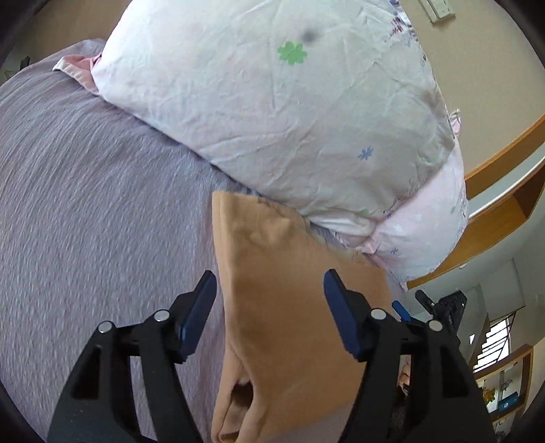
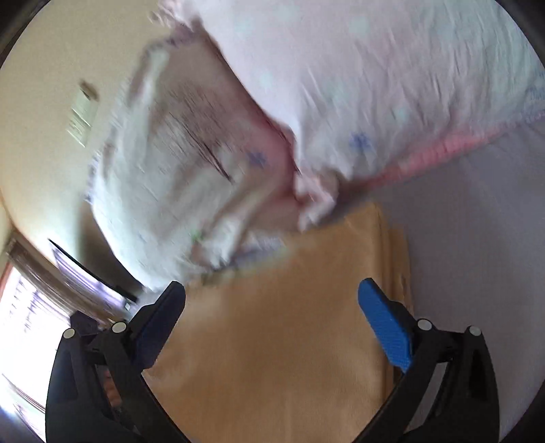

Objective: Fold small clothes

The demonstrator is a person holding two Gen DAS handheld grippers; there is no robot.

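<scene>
We list one tan garment (image 1: 289,306), folded into a narrow stack, lying flat on a bed under a lilac bedsheet (image 1: 95,211). Its far end touches a white quilt (image 1: 272,102) printed with small clovers and stars; pink trim runs along the quilt's edge.

Left gripper (image 1: 269,289): we find its fingers (image 1: 199,313) spread wide, holding nothing, poised over the garment, one pad above the sheet just beside the cloth's left edge, the other above the cloth.

Right gripper (image 2: 271,300): we find its fingers (image 2: 385,323) likewise spread wide and empty, both above the garment (image 2: 279,340). This view is blurred; we cannot tell whether either pad touches the fabric.

Background items: beige wall, wall switch (image 1: 439,8), wooden shelving (image 1: 504,211), window (image 2: 20,323).
</scene>
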